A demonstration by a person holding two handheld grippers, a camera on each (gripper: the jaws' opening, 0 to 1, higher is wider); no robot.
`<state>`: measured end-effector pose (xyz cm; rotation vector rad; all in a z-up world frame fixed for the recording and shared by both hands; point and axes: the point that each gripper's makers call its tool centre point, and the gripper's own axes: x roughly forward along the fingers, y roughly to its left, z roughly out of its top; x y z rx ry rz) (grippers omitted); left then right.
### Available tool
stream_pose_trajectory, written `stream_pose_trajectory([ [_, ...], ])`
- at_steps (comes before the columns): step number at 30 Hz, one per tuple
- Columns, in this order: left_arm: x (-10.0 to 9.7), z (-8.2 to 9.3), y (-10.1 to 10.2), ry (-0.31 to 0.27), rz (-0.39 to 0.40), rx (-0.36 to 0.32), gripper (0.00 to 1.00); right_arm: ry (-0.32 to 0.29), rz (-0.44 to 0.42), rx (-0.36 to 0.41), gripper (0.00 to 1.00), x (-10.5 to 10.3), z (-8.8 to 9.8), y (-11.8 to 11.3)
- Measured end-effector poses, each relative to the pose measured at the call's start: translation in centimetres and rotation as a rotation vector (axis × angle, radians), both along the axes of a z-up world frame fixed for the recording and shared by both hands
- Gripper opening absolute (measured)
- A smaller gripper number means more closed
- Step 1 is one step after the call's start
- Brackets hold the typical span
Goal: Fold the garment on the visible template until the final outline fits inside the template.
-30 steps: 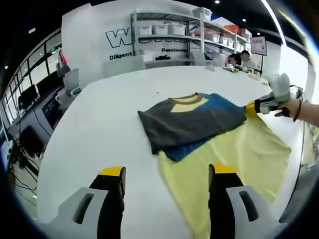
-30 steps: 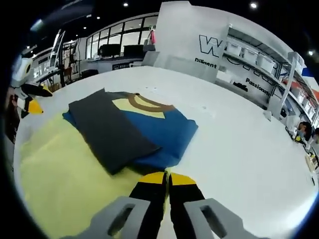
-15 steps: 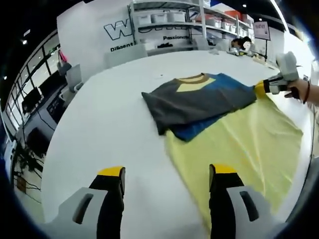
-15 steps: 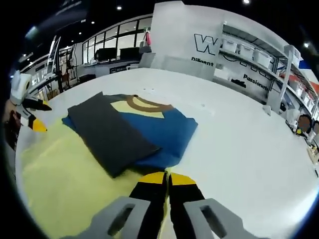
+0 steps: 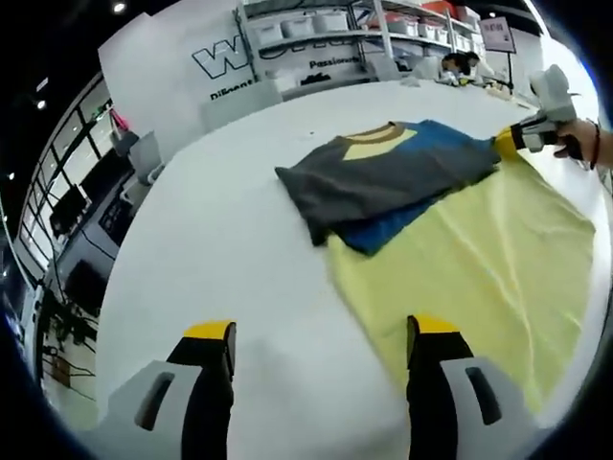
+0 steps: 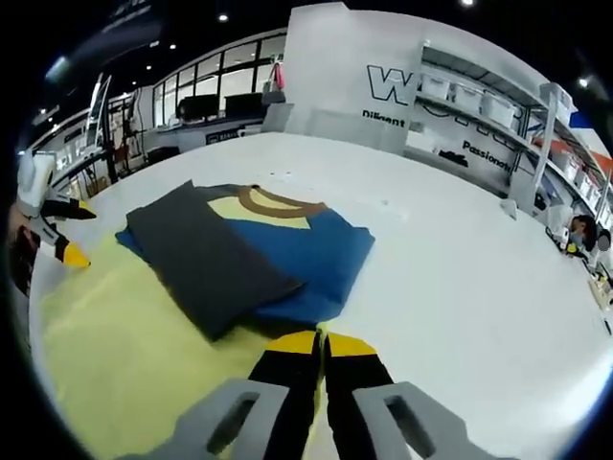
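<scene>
Here, folded garment (image 5: pixel 397 172) overlapping yellow template (image 5: pixel 479 259), bare table (image 5: pixel 220 249) leftward

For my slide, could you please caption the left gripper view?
Open left gripper over white table; right gripper at partly folded shirt.

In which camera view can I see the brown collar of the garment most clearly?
The right gripper view: the brown collar is nearer there and its whole curve over the yellow patch shows. In the left gripper view, the collar is farther and appears as a thin strip.
</scene>
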<state>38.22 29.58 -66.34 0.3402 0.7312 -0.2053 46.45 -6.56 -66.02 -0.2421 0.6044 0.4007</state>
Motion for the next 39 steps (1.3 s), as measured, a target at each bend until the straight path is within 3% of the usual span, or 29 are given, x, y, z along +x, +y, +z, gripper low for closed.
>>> stream_pose_trajectory([
  [3, -0.1, -0.2, 0.2, 0.006, 0.026, -0.026, 0.78, 0.011, -0.011, -0.02, 0.0, -0.1, -0.2, -0.4],
  [4, -0.1, -0.2, 0.2, 0.002, 0.03, -0.028, 0.78, 0.03, -0.037, -0.064, 0.0, -0.3, -0.6, -1.3],
  [7, -0.3, -0.2, 0.2, -0.006, 0.04, -0.036, 0.78, 0.044, -0.072, -0.007, 0.0, -0.3, -0.8, -1.4],
  [12, -0.3, -0.2, 0.3, -0.004, 0.048, -0.045, 0.79, 0.048, -0.067, -0.027, 0.0, -0.5, -0.8, -1.3],
  [15, -0.1, -0.3, 0.7, -0.007, 0.053, -0.047, 0.82, 0.082, -0.108, 0.039, 0.0, -0.5, -1.1, -1.4],
  [22, -0.1, -0.4, 0.9, 0.0, 0.068, -0.055, 0.86, 0.093, -0.096, 0.046, 0.0, -0.8, -1.4, -1.4],
  [26, 0.1, -0.3, 1.0, 0.018, 0.06, -0.038, 0.87, 0.08, -0.121, 0.102, 0.15, -0.8, -0.6, -1.6],
  [29, 0.1, -0.1, 1.0, 0.035, 0.069, -0.032, 0.75, 0.075, -0.134, 0.157, 0.29, -0.8, 0.2, -1.4],
  [31, 0.4, 0.5, 0.9, 0.011, 0.083, -0.073, 0.78, 0.07, -0.13, 0.171, 0.37, -0.9, 0.7, -1.3],
  [34, 0.7, 1.9, -0.2, -0.009, 0.092, -0.197, 0.83, 0.07, -0.102, 0.183, 0.43, -1.2, 1.6, -0.5],
  [39, 0.5, 3.0, -0.1, -0.024, 0.07, -0.184, 0.87, 0.072, -0.078, 0.202, 0.56, -1.7, 2.4, 0.3],
])
